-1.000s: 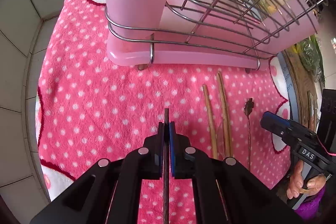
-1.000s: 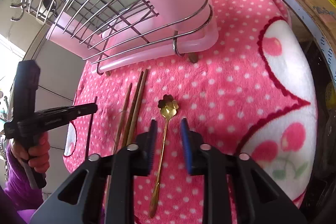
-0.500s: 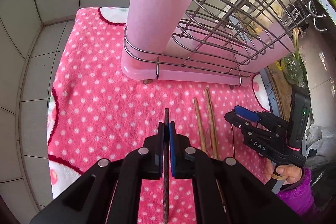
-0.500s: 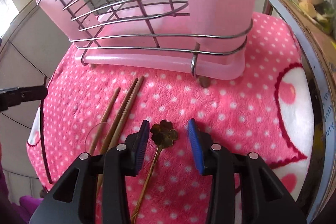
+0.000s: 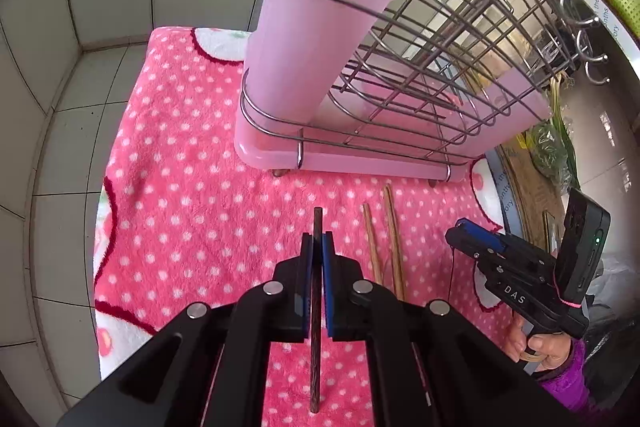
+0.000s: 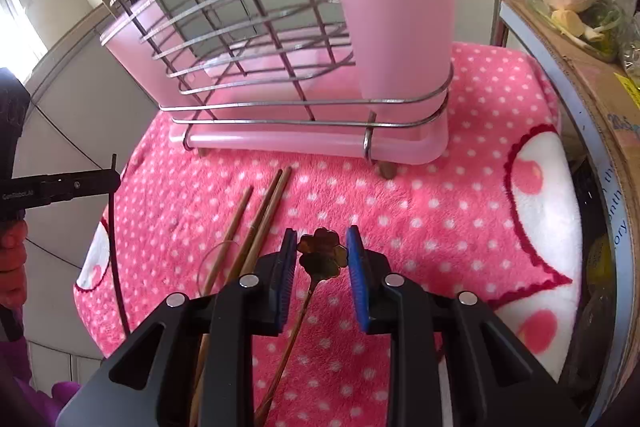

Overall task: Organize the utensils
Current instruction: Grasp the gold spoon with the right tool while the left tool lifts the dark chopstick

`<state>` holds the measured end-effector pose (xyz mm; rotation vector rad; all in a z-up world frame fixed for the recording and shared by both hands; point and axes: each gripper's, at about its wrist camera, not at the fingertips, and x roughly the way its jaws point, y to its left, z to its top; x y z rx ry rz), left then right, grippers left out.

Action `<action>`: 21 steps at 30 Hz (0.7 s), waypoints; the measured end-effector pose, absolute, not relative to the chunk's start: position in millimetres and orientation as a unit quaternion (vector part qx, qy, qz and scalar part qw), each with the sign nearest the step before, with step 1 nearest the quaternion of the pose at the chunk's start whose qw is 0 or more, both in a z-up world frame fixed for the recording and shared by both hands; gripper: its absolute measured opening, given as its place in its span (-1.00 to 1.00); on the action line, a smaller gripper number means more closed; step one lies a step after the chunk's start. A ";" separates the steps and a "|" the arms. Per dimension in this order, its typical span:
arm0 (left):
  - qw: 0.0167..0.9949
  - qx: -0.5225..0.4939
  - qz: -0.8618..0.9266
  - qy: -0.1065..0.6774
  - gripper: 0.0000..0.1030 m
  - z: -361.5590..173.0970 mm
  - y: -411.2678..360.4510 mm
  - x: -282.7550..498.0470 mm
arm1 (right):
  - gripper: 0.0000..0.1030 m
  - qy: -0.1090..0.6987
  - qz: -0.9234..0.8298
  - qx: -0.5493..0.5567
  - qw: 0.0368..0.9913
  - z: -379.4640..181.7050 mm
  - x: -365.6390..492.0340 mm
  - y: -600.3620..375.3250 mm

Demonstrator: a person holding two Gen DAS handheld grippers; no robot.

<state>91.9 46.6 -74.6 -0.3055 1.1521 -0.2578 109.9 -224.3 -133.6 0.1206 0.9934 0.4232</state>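
My left gripper (image 5: 317,241) is shut on a dark chopstick (image 5: 316,327) and holds it above the pink dotted towel (image 5: 180,195). The pink utensil cup (image 5: 308,39) stands in the wire rack (image 5: 460,27) ahead; a wooden chopstick and a black utensil stick out of it. My right gripper (image 6: 322,247) is open, its fingers either side of the flower-shaped bowl of a gold spoon (image 6: 322,255) lying on the towel. Brown chopsticks (image 6: 260,219) lie to its left, also visible in the left wrist view (image 5: 384,239).
The rack's pink drip tray (image 6: 312,143) sits at the back of the towel. A cardboard box (image 6: 592,75) with vegetables stands at the right. Tiled wall (image 5: 60,27) lies left and behind.
My left gripper has risen and pulled back with the chopstick, so the cup's rim now shows. My right gripper has moved forward and down, bringing its fingers around the spoon's bowl.
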 end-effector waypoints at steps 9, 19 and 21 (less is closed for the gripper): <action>0.843 -0.144 -0.121 0.504 -0.92 -53.7 51.0 88.5 | -0.51 0.448 0.205 0.075 0.867 -114.1 101.4 -225.7; 0.857 -0.148 -0.128 0.477 -0.92 -41.5 46.2 81.3 | -0.51 0.408 0.203 0.078 0.887 -99.1 85.4 -227.0; 0.859 -0.148 -0.133 0.471 -0.92 -37.6 45.1 80.2 | -0.51 0.404 0.205 0.080 0.888 -97.3 83.2 -228.4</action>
